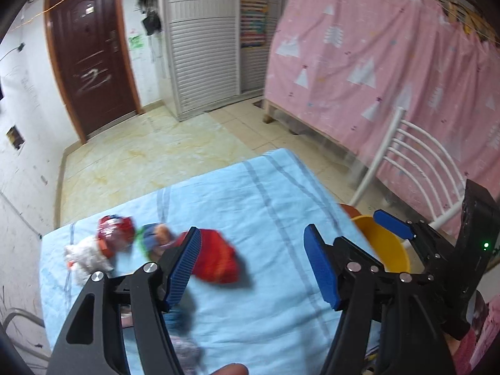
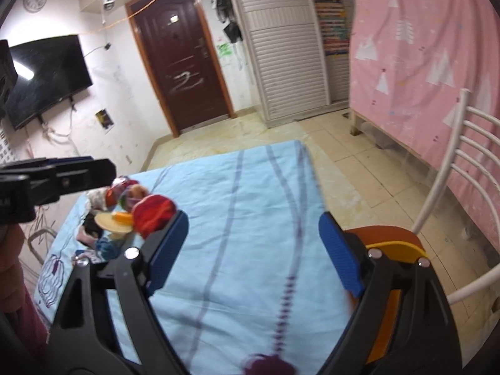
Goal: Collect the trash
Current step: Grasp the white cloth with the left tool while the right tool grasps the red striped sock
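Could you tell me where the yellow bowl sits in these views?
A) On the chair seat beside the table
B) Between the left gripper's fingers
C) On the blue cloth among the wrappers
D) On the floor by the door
A: the yellow bowl rests on the brown seat of the white chair, past the blue cloth's edge.

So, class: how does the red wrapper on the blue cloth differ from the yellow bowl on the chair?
The red wrapper is crumpled and soft; the yellow bowl is smooth and rigid. The wrapper lies among other litter on the cloth; the bowl sits alone on the chair, off the cloth. Neither is held.
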Motion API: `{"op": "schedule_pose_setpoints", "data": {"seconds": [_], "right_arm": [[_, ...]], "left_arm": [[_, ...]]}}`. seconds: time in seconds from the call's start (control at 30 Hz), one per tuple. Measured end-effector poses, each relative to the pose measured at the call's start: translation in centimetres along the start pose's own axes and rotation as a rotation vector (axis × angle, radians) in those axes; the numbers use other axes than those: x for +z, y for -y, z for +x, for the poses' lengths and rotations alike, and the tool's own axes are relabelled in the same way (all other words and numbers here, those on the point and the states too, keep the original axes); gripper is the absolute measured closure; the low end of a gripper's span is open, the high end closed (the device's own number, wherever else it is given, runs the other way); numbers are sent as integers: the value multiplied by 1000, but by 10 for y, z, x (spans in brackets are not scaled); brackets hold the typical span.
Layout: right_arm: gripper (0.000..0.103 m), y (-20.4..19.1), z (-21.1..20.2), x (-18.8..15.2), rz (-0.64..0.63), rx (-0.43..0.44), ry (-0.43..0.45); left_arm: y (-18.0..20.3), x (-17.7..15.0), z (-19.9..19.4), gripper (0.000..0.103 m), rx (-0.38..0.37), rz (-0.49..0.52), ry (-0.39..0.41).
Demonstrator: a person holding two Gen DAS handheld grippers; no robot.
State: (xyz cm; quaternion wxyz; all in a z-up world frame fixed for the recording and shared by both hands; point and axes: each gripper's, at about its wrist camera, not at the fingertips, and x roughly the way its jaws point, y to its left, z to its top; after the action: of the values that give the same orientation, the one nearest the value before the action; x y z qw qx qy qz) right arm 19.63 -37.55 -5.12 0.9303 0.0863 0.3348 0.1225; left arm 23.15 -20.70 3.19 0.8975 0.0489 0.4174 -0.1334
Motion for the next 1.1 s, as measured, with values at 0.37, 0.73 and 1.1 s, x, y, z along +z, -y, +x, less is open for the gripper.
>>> {"op": "schedule_pose_setpoints", "data": {"seconds": [0.37,0.73,1.1], "right_arm": [[21,-67,44,7,-102,65,-75],[21,-104,81,7,-161,103,-142],[19,-115,108,5,-180,120,-192]], "left_arm": [[-109,-17,15,42,132,-112,-45],[-180,-25,28,42,200,-197,-79],[-225,-34,53,41,245,-265,-127]]}}
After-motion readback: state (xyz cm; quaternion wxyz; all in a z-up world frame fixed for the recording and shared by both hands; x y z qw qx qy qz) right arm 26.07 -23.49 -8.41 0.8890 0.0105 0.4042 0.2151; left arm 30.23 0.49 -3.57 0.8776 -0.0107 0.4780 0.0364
